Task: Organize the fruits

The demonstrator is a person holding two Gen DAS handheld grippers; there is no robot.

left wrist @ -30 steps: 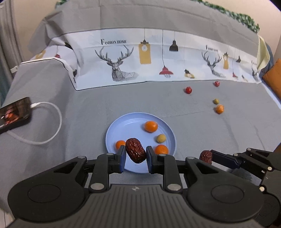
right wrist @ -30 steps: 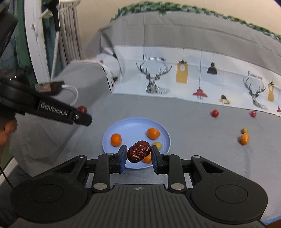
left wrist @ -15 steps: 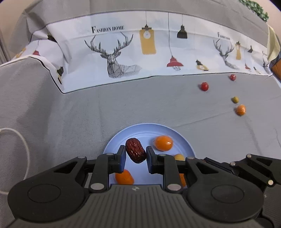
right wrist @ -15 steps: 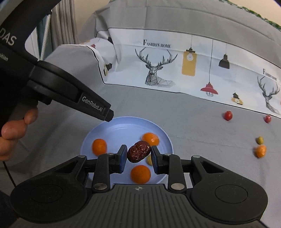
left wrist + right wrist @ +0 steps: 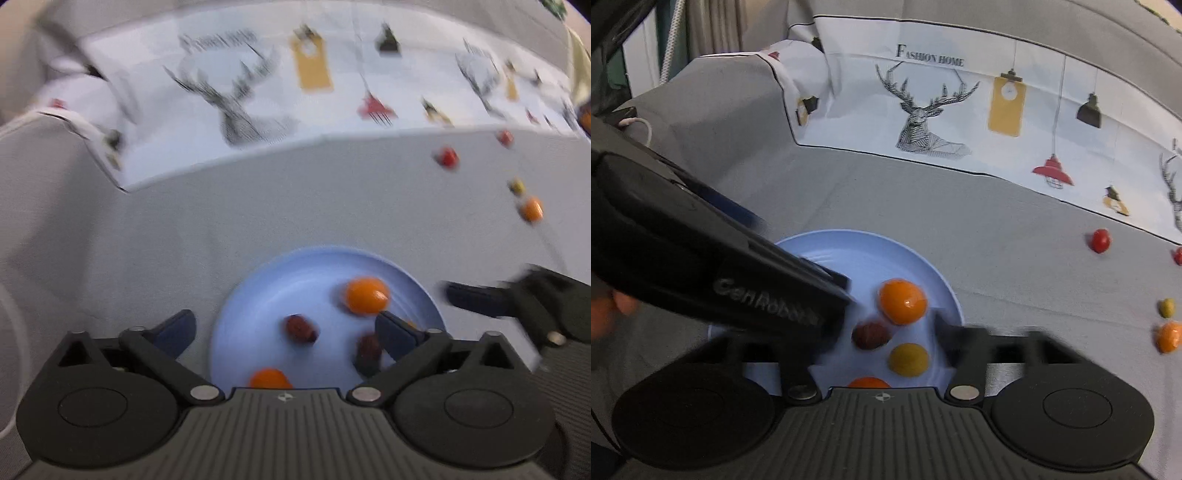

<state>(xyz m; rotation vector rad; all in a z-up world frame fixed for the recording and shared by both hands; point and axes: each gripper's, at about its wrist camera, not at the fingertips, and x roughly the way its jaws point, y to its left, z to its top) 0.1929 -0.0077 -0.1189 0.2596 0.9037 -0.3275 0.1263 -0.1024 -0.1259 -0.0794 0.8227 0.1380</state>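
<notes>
A light blue plate (image 5: 295,280) (image 5: 849,247) lies on the grey cloth right under both grippers. In the left wrist view it holds two dark red dates (image 5: 301,328) (image 5: 368,349) and two orange fruits (image 5: 366,295) (image 5: 269,378). In the right wrist view I see one date (image 5: 870,335), an orange fruit (image 5: 903,301), a yellow-green fruit (image 5: 909,359) and another orange one (image 5: 868,383). My left gripper (image 5: 284,328) is open and empty over the plate. My right gripper (image 5: 882,332) is open and empty; its left finger is hidden behind the left gripper body (image 5: 701,258).
Loose fruit lies on the cloth to the right: two red ones (image 5: 1100,240) (image 5: 1178,255), a green one (image 5: 1166,307) and an orange one (image 5: 1169,336). A deer-print cloth (image 5: 934,110) rises at the back. A white cable (image 5: 639,125) lies far left.
Both grippers have opened and both dates now lie on the plate. Both grippers have come closer over the plate; the left wrist view is motion-blurred.
</notes>
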